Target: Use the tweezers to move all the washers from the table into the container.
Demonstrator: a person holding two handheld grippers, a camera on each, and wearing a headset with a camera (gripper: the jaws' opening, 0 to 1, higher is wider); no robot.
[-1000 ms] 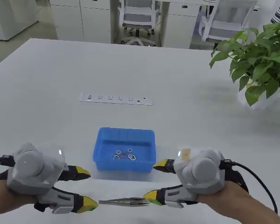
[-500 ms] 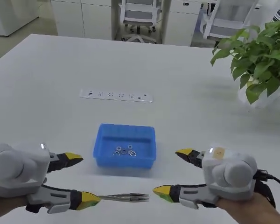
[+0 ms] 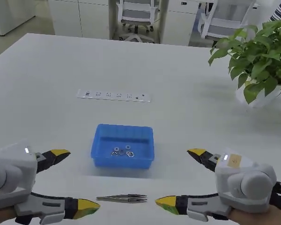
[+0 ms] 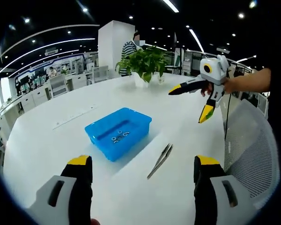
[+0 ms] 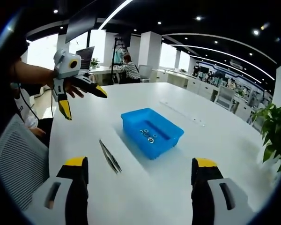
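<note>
A blue container [image 3: 123, 145] stands on the white table with several metal washers [image 3: 123, 152] lying inside it. The washers [image 4: 118, 136] and container [image 5: 152, 130] also show in both gripper views. Silver tweezers [image 3: 122, 198] lie flat on the table in front of the container, between the two grippers. My left gripper [image 3: 71, 180] is open at the lower left, holding nothing. My right gripper [image 3: 181, 179] is open at the lower right, also with nothing in it. The tweezers [image 4: 161, 160] lie ahead of the left jaws, and the tweezers [image 5: 110, 157] lie ahead of the right jaws.
A white power strip [image 3: 113, 96] lies behind the container. A potted green plant [image 3: 259, 58] stands at the table's right side. Office chairs [image 3: 136, 15] stand beyond the far edge. A mesh chair back [image 4: 249, 145] is near the table's front.
The tweezers, held in the left gripper half a second ago, now lie free on the table. Both grippers have drawn apart, left gripper leftward and right gripper rightward.
</note>
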